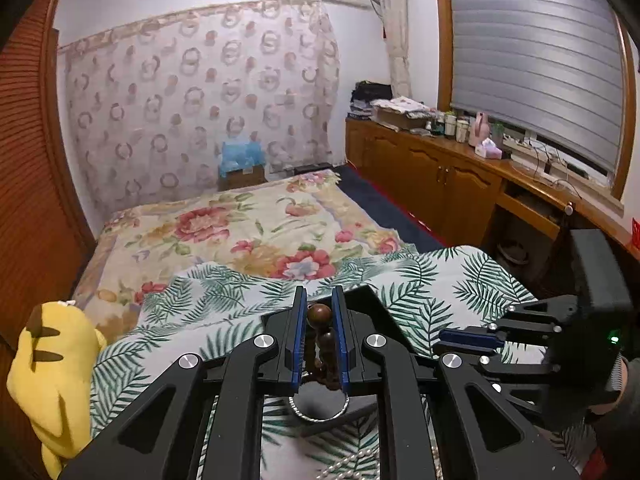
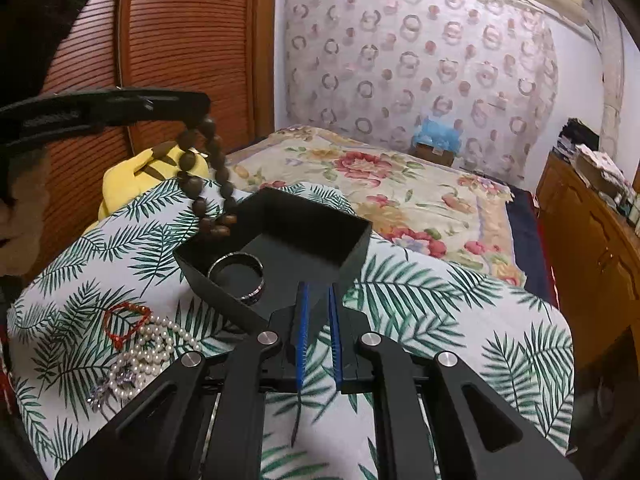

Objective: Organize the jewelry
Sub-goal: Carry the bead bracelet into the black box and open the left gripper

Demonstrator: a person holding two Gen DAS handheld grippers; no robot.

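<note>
Two grippers | left gripper [image 1: 320, 312] clamped on brown wooden bead string [image 2: 208, 184] above black plastic tray [image 2: 312, 216] | right gripper [image 2: 318, 304] nearly closed, empty.

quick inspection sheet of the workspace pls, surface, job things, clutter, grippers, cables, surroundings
surface: leaf-print cloth spread over the bed.
job's things: black tray with a silver bangle inside; wooden bead bracelet hanging above the tray's edge; pearl strand, red bracelet and a sparkly piece on the cloth.
clutter: yellow plush toy.
grippers: left hand-held gripper shut on the wooden bead bracelet; right hand-held gripper shut, empty.
cables: wires on the window counter.
surroundings: floral bedspread, wooden cabinets, blinds.
</note>
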